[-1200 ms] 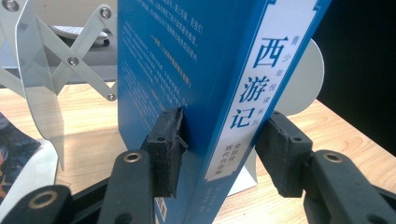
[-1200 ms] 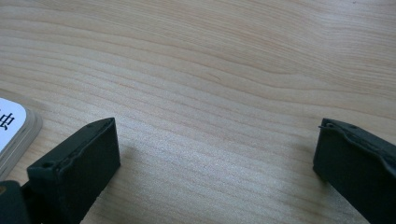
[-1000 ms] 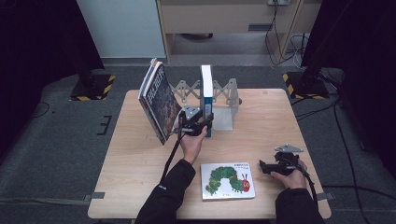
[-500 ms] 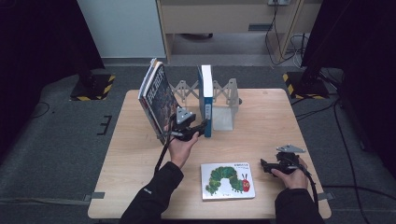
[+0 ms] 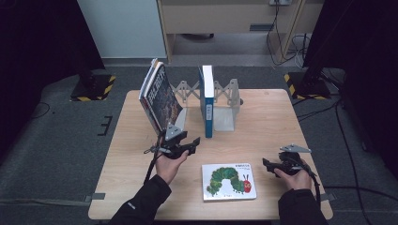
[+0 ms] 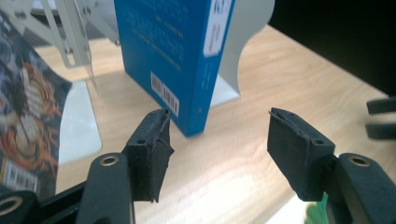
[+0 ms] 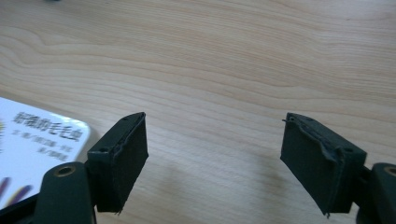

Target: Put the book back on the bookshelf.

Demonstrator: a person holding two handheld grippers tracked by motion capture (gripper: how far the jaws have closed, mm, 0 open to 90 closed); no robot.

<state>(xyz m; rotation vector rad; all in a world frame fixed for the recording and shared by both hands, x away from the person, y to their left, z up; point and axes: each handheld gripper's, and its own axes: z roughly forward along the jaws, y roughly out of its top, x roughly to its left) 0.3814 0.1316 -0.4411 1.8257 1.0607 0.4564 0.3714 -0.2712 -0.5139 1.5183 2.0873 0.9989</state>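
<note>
A blue book stands upright in a grey metal book rack at the table's far middle; in the left gripper view the blue book rises just beyond the jaws. A dark illustrated book leans at the rack's left end. A white caterpillar picture book lies flat near the front edge. My left gripper is open, empty, a short way in front of the blue book. My right gripper is open over bare wood, right of the picture book, midpoint.
The wooden table has bare room on its right half and front left. Hazard-striped stand feet sit on the grey floor at both far sides. Cables trail behind the table.
My left gripper has drawn back from the blue book toward the table's front, empty and open. The right gripper has barely shifted.
</note>
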